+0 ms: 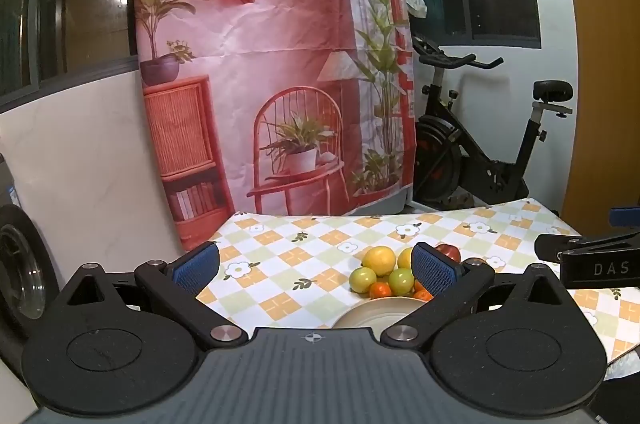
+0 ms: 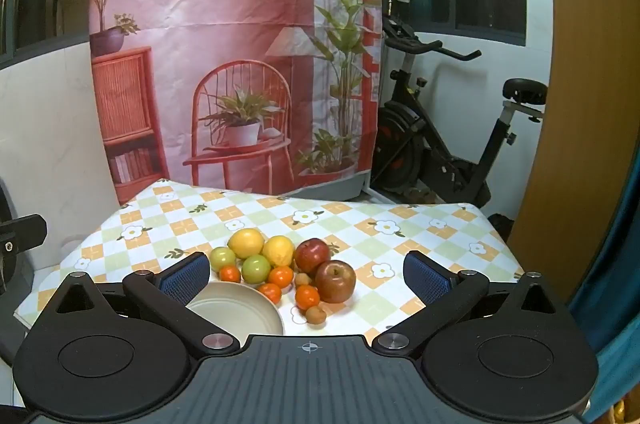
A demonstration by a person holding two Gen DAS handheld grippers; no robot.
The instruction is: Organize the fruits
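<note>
A pile of fruit lies on the checked tablecloth (image 2: 400, 232): two yellow lemons (image 2: 246, 243), two green apples (image 2: 256, 269), two red apples (image 2: 335, 281), several small oranges (image 2: 307, 297) and small brown fruits (image 2: 316, 314). A cream plate (image 2: 236, 308) sits empty just in front of the pile. My right gripper (image 2: 306, 278) is open and empty, above the near table edge, behind the plate. My left gripper (image 1: 316, 270) is open and empty, with the lemons (image 1: 379, 261), green apples (image 1: 362, 279) and plate (image 1: 380, 310) seen near its right finger.
A printed cloth backdrop (image 2: 240, 44) hangs behind the table. An exercise bike (image 2: 448, 144) stands at the back right. A wooden panel (image 2: 580, 104) is at the right edge. The right gripper's body (image 1: 592, 260) shows at the right of the left wrist view.
</note>
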